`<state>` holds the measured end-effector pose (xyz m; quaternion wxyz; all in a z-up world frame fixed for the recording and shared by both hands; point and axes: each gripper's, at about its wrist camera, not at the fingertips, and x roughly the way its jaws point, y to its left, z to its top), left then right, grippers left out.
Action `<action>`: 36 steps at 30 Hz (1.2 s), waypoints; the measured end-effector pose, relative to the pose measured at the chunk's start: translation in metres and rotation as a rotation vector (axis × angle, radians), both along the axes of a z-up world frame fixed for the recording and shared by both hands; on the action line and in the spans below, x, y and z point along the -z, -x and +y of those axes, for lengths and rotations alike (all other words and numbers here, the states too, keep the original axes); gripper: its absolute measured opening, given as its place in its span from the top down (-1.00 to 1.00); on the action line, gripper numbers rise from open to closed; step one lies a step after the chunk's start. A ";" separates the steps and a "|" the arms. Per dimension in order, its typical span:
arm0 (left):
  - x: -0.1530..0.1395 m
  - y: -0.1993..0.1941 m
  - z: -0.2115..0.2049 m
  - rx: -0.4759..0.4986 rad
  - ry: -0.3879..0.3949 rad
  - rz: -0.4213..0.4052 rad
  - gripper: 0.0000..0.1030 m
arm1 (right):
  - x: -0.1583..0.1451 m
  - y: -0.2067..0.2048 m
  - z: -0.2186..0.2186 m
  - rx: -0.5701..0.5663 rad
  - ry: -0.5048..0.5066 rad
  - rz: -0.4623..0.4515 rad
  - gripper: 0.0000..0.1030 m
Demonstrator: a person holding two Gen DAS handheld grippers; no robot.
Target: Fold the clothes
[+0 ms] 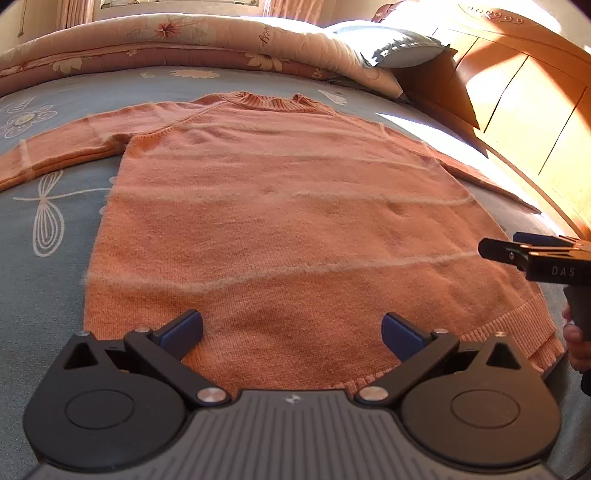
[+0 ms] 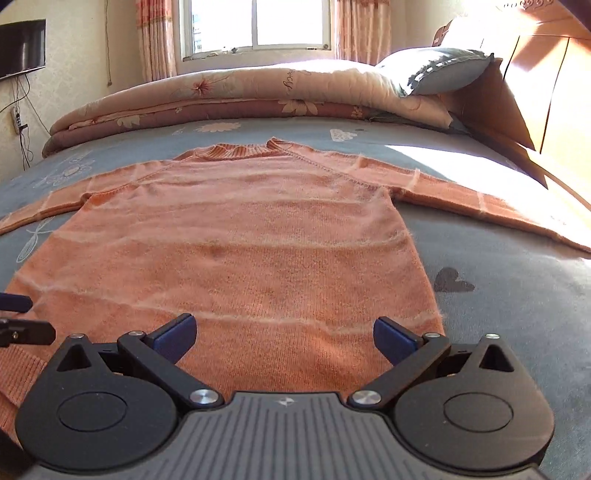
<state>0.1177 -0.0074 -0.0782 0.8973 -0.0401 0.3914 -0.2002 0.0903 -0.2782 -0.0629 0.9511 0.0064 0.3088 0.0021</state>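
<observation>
Sweater (image 1: 280, 221) lies flat and face-up on the bed (image 1: 48, 258), both sleeves spread out sideways, no fold in it visible, so all folding remains; left hand-held gripper (image 1: 291, 334) and right hand-held gripper (image 2: 283, 335) hover over the hem, jaws wide apart, holding nothing.

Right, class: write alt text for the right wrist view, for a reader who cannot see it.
An orange sweater lies flat and unfolded on a blue-grey bed, sleeves spread to both sides, collar toward the window. The open right gripper hovers over its hem. A folded floral quilt and a pillow lie beyond.
</observation>
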 end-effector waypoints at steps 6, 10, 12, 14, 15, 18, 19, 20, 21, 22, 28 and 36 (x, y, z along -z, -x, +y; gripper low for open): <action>-0.003 -0.011 0.022 0.003 0.135 0.075 -0.99 | -0.009 -0.106 -0.003 0.054 0.010 0.010 -1.00; -0.003 -0.015 0.024 0.007 0.158 0.103 -0.99 | -0.004 -0.168 -0.005 0.057 -0.005 0.045 -1.00; -0.003 -0.018 0.026 0.008 0.170 0.117 -0.99 | 0.001 -0.187 -0.008 0.067 -0.013 0.048 -1.00; -0.003 -0.020 0.027 0.010 0.182 0.131 -0.99 | 0.006 -0.186 -0.011 0.082 -0.011 0.052 -1.00; -0.003 -0.020 0.027 0.010 0.184 0.134 -0.99 | 0.008 -0.182 -0.012 0.088 -0.008 0.054 -1.00; -0.004 -0.022 0.027 0.010 0.185 0.145 -0.99 | 0.013 -0.168 -0.014 0.105 -0.001 0.062 -1.00; -0.004 -0.023 0.027 0.006 0.190 0.149 -0.99 | 0.015 -0.163 -0.014 0.111 0.002 0.065 -1.00; -0.004 -0.024 0.028 0.001 0.196 0.154 -0.99 | 0.016 -0.159 -0.015 0.117 0.004 0.068 -1.00; -0.004 -0.025 0.029 -0.004 0.203 0.158 -0.99 | 0.018 -0.154 -0.016 0.122 0.007 0.070 -1.00; -0.004 -0.026 0.030 -0.010 0.210 0.161 -0.99 | 0.020 -0.149 -0.016 0.128 0.009 0.073 -1.00; -0.004 -0.027 0.030 -0.024 0.214 0.167 -0.99 | 0.030 -0.123 -0.019 0.161 0.025 0.087 -1.00; -0.004 -0.029 0.030 -0.024 0.211 0.176 -0.99 | 0.020 -0.124 -0.012 0.165 0.085 0.027 -1.00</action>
